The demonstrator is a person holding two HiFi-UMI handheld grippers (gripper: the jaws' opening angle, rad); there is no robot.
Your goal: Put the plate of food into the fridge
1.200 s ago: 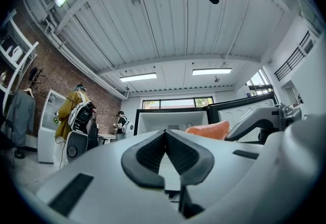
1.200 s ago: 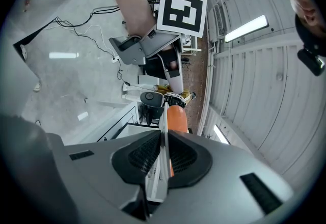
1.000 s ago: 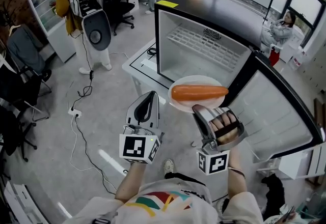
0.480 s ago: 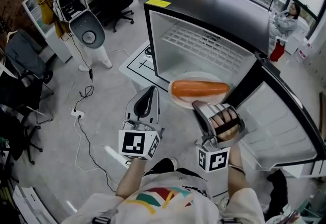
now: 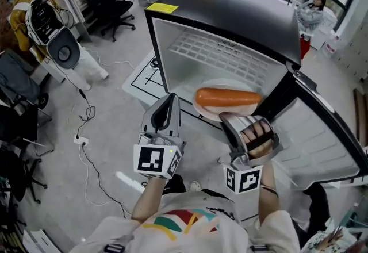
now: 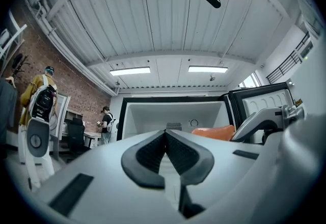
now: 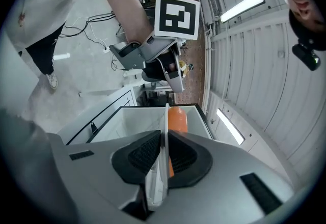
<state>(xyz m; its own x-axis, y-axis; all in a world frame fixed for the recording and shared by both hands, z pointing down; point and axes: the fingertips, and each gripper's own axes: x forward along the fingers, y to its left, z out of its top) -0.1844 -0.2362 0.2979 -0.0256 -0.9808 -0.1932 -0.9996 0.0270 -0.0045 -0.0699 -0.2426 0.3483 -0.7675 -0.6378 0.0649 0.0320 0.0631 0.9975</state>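
While atop one plate (image 5: 227,84), one carrot (image 5: 227,97).

White striped-print T-shirt (image 5: 185,222); grey left gripper (image 5: 171,97), right gripper (image 5: 225,117), 2 marker cubes (image 5: 156,161).

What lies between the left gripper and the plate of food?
Nothing. The head view shows only bare floor behind the gap between the left gripper and the plate, which the right gripper holds.
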